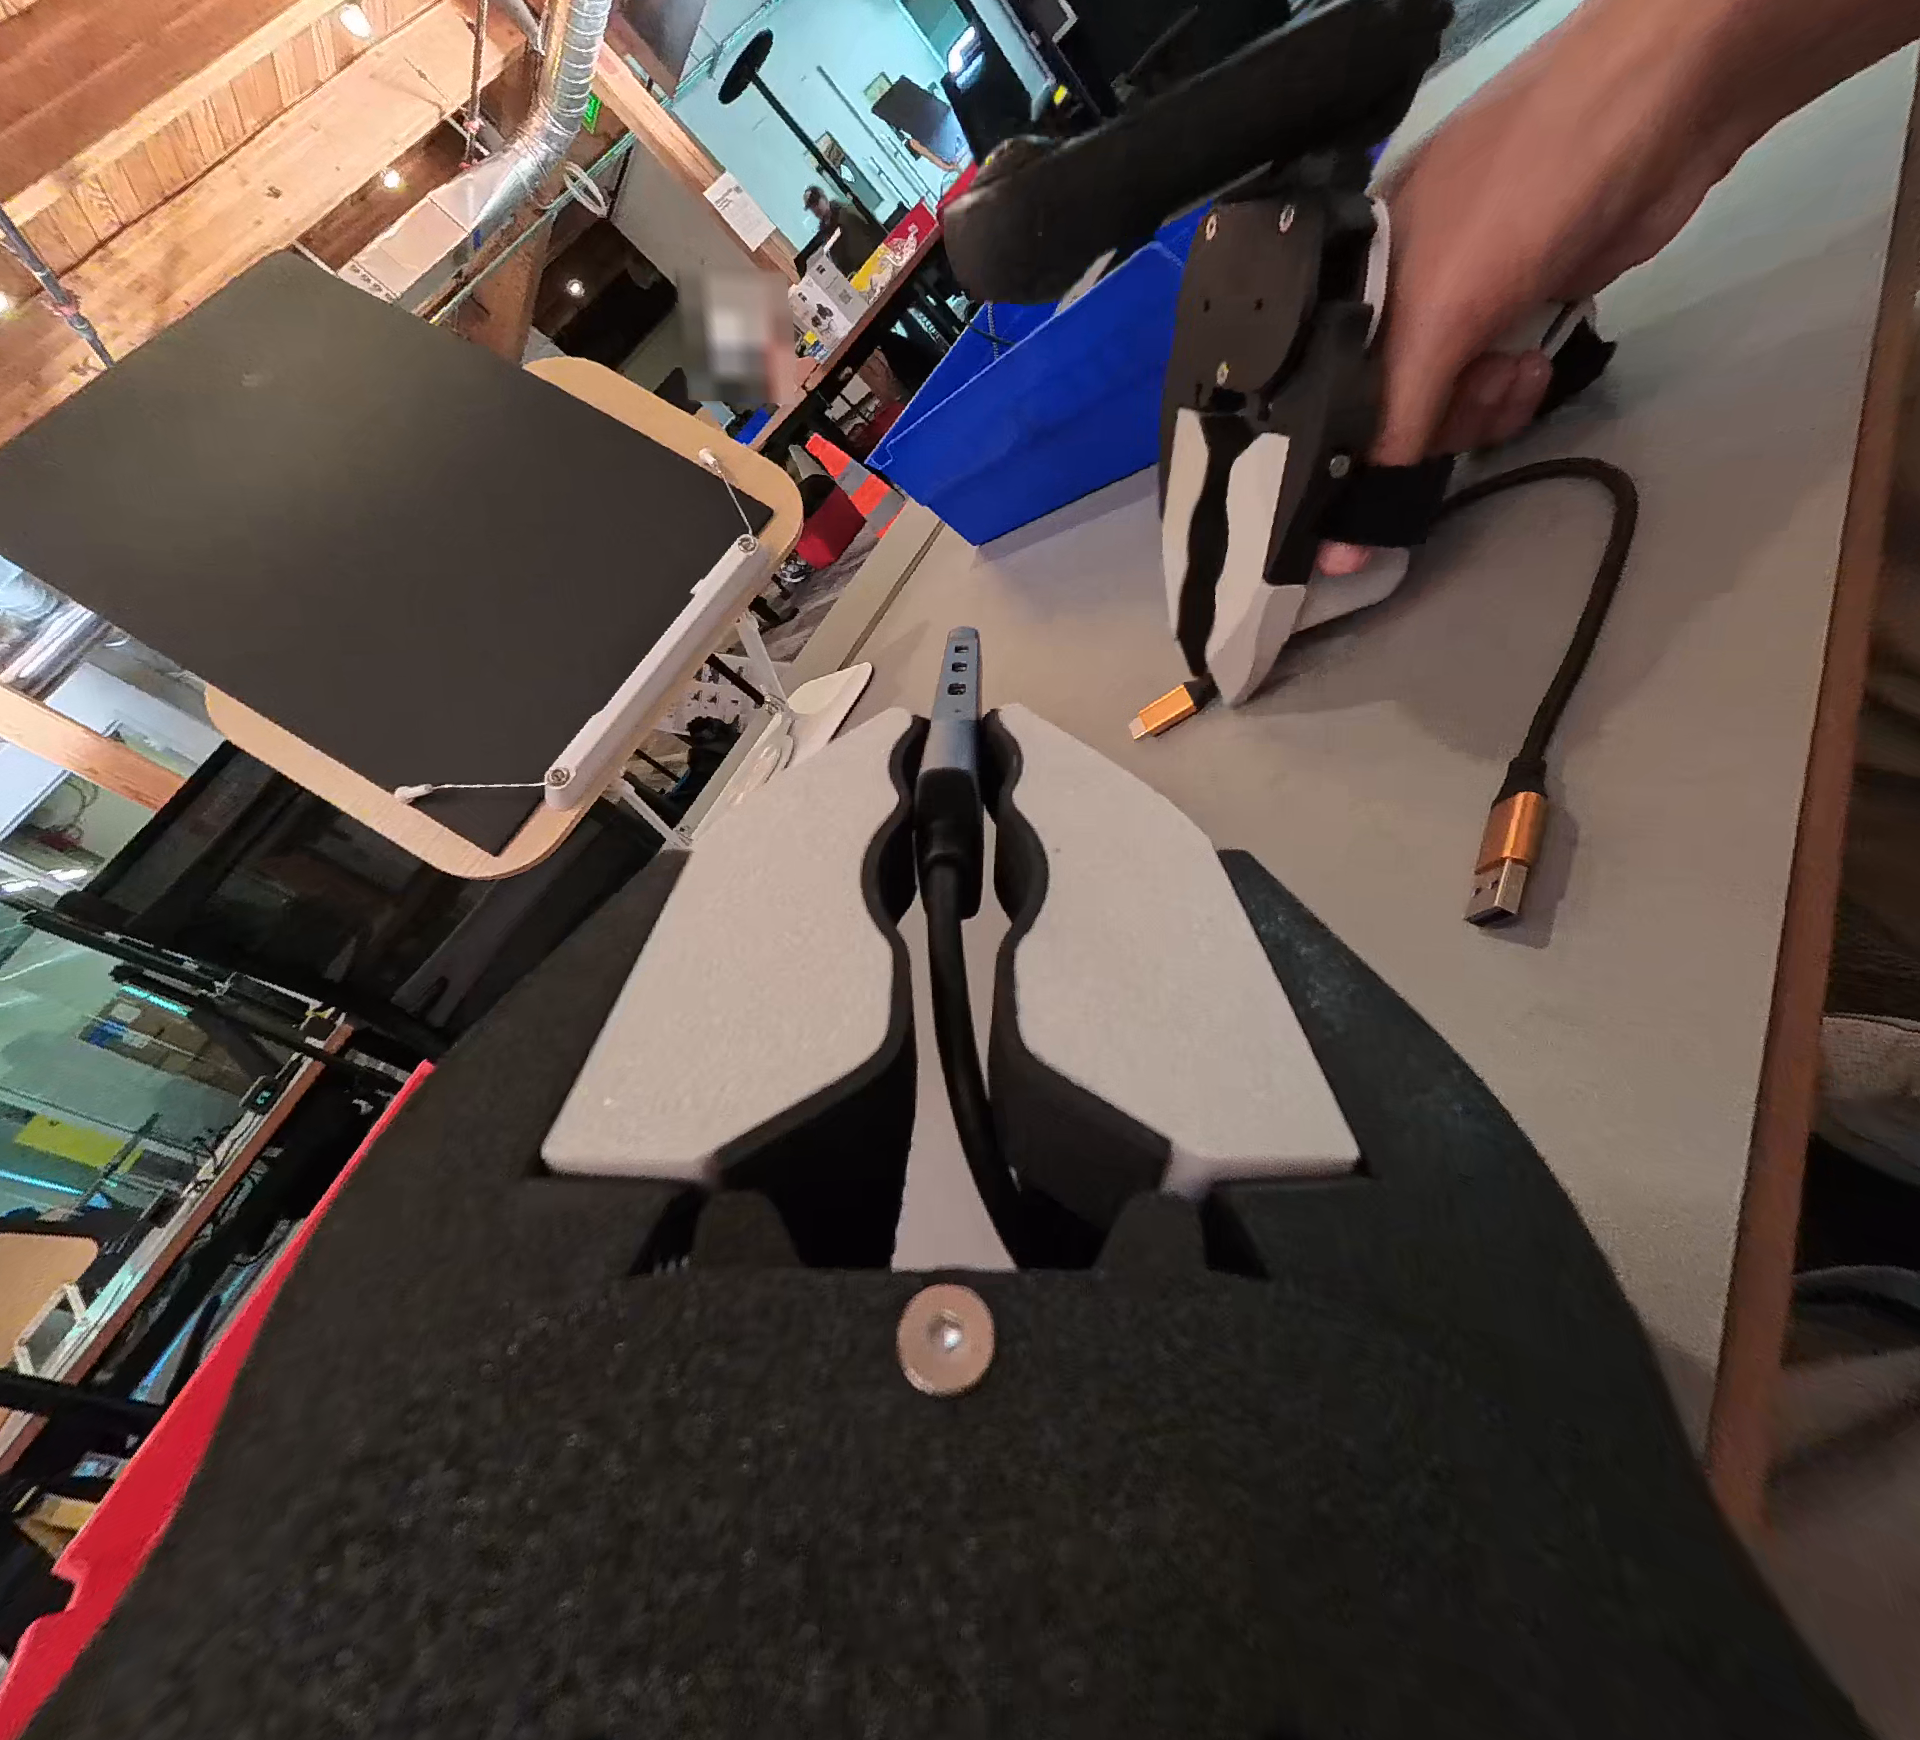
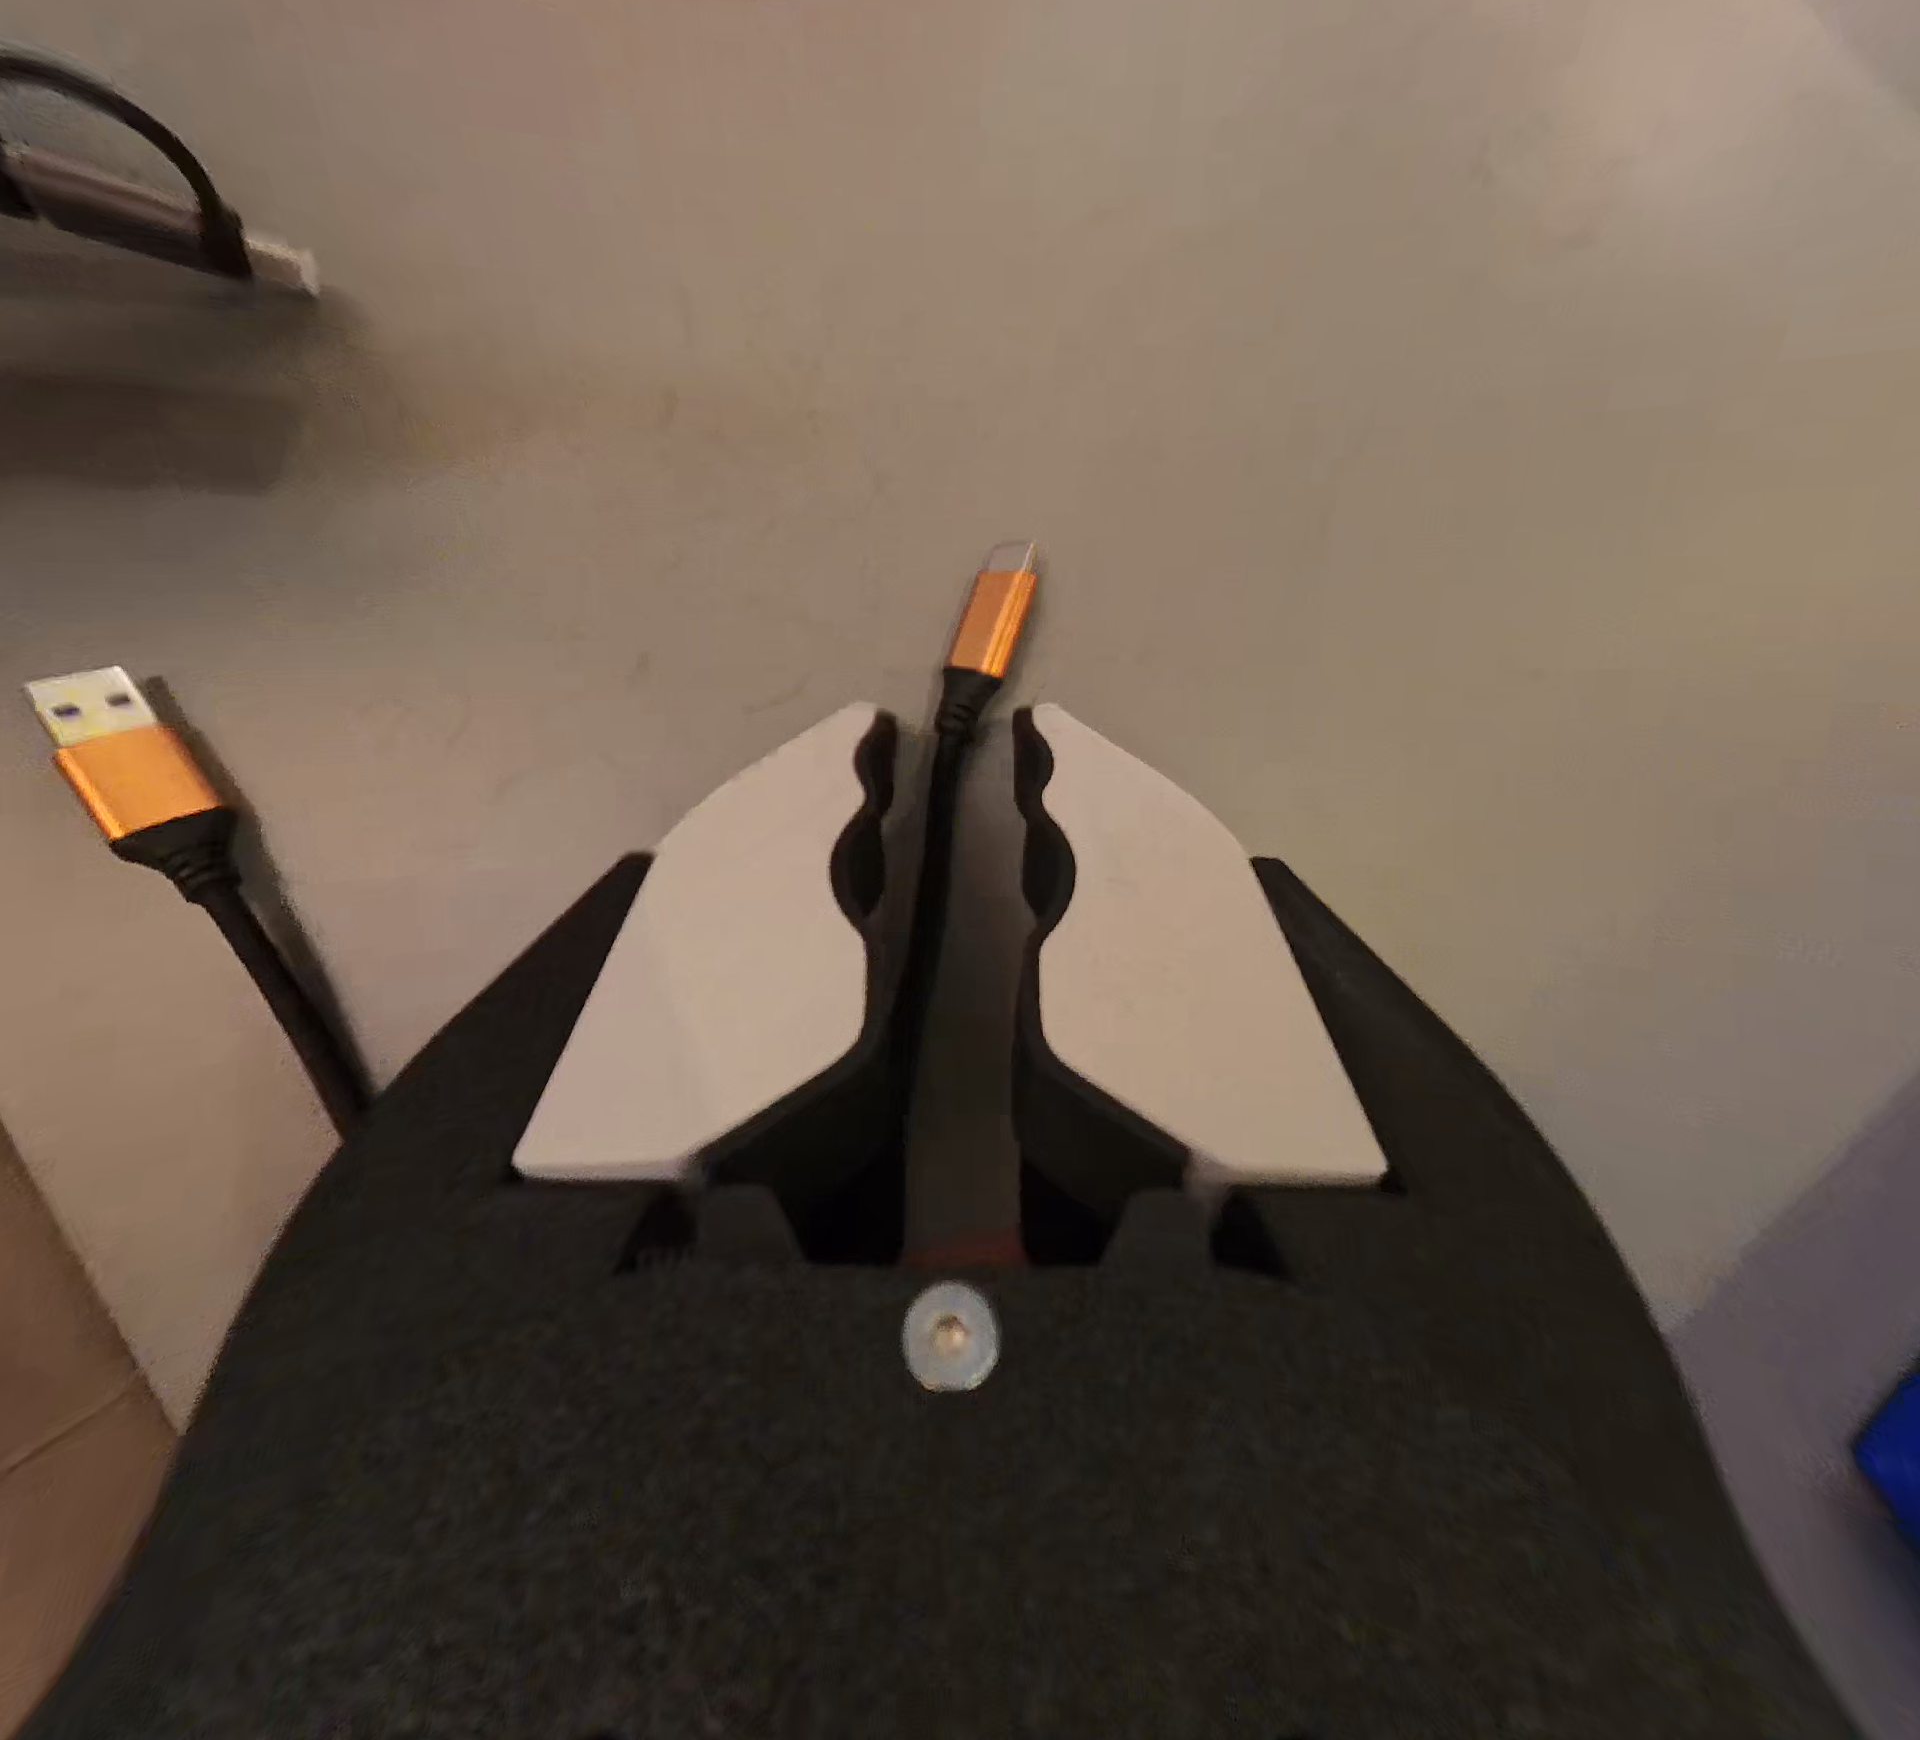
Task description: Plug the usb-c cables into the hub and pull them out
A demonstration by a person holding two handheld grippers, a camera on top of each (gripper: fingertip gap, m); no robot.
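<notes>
On my left wrist view, far left, I see a black board with a pale wooden rim (image 1: 343, 537) tilted on a white stand, off the worktop's edge. Moving right, my left gripper (image 1: 951, 734) is pinching the grey hub (image 1: 956, 703) between its white fingers (image 1: 790, 942); the hub's end pokes out past the fingertips, its small ports facing up, and its black lead (image 1: 961, 1015) runs back between the jaws toward the camera. Behind it sits a blue bin (image 1: 1029, 433) at the far side of the grey worktop (image 1: 1351, 859). Further right, my right gripper (image 1: 1210, 667) is held by a bare hand (image 1: 1507, 277), tips down at the worktop, with the orange usb-c plug (image 1: 1169, 710) lying just at its fingertips. The braided black cable (image 1: 1590, 589) loops behind that gripper and ends in an orange USB-A plug (image 1: 1512, 849) lying flat near the worktop's right edge. On my right wrist view, the hub (image 2: 135, 204) shows blurred at the upper left, lifted off the surface, and the USB-A plug (image 2: 125, 755) lies at the left. In the centre my right gripper (image 2: 954, 724) stands slightly spread, the cable (image 2: 940, 859) running through the gap between its fingers (image 2: 1153, 952); I cannot tell whether they touch it. The usb-c plug (image 2: 995, 615) lies just beyond the tips on the worktop (image 2: 1247, 340), well apart from the hub.
</notes>
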